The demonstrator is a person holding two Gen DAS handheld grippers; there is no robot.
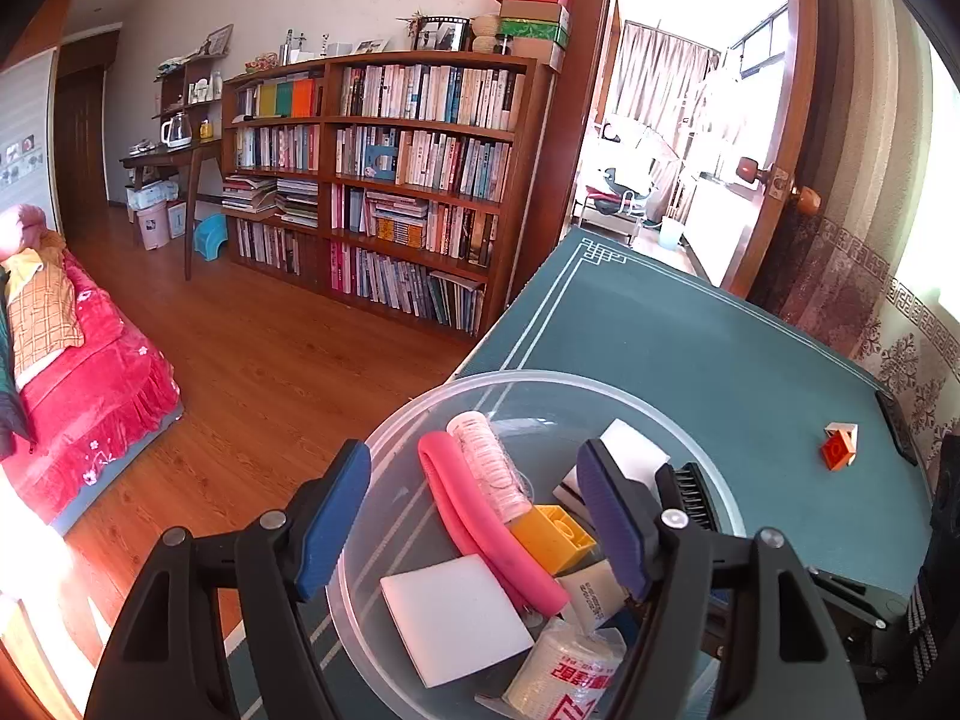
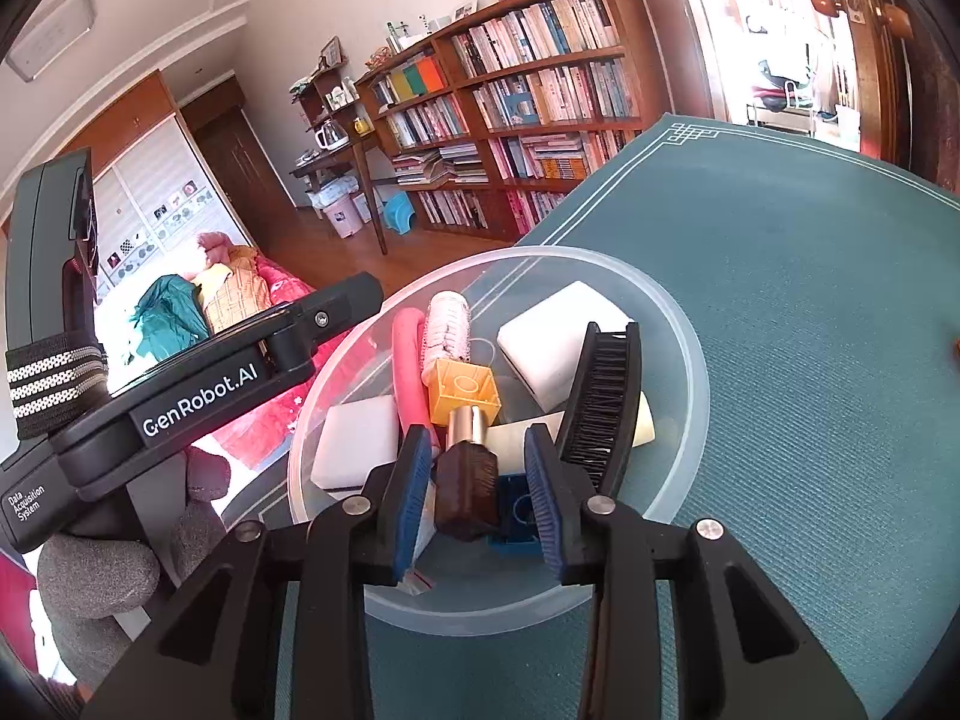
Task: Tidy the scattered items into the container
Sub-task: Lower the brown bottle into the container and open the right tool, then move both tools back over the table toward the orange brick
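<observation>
A: Right wrist view: desk (image 2: 810, 300), bowl (image 2: 678, 324) holding clutter; one cube (image 1: 839, 447) outside, well apart.

B: Tongs?

A: Right tongs (image 2: 480, 501) spread about the bottle (image 2: 467, 489), apparently releasing. Left tongs (image 1: 480, 516) spread, empty.

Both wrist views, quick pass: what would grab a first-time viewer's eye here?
First, the clear round container on the green table mat, crowded with a pink foam roller, yellow brick, white sponges and a black comb. Next, the right hand-held gripper poised over it with a small brown gold-capped bottle between its blue pads. One orange-and-white block lies alone, out on the mat.
</observation>
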